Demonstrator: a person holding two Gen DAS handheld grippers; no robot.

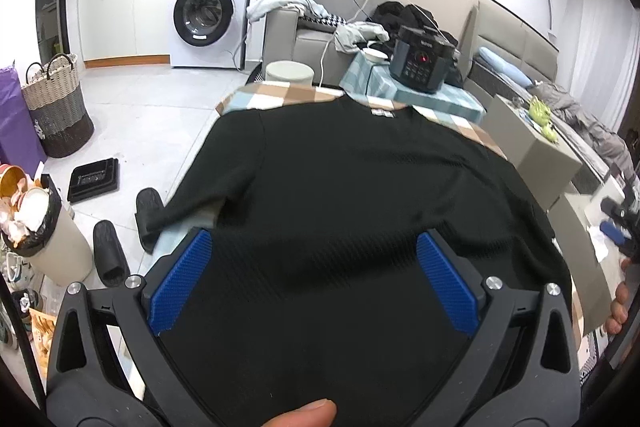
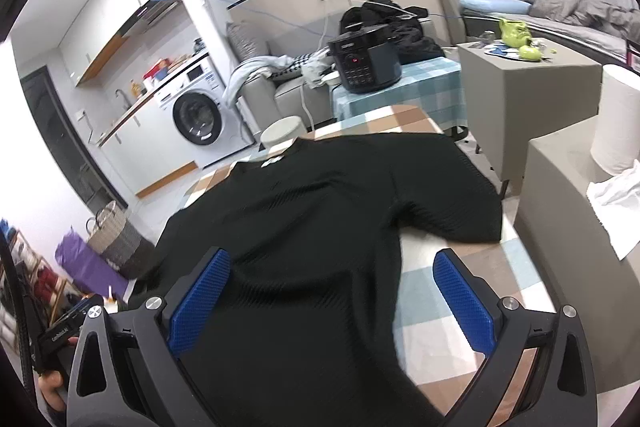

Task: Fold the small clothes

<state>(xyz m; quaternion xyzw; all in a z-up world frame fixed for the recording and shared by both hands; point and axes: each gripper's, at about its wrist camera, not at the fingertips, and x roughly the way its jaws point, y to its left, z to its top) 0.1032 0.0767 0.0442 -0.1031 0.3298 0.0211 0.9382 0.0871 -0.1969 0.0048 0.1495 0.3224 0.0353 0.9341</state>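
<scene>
A black short-sleeved shirt lies spread flat on a checked tablecloth, collar at the far end. My left gripper stands open over the shirt's near hem, its blue pads wide apart with fabric below them. In the right wrist view the same shirt fills the middle, one sleeve stretching right. My right gripper is open above the shirt's right side edge, its left pad over cloth and its right pad over the bare tablecloth.
A black pressure cooker sits on a small table behind. Slippers, a full bin and a woven basket are on the floor at left. Grey cabinets and a paper roll stand at right. A thumb shows at the bottom.
</scene>
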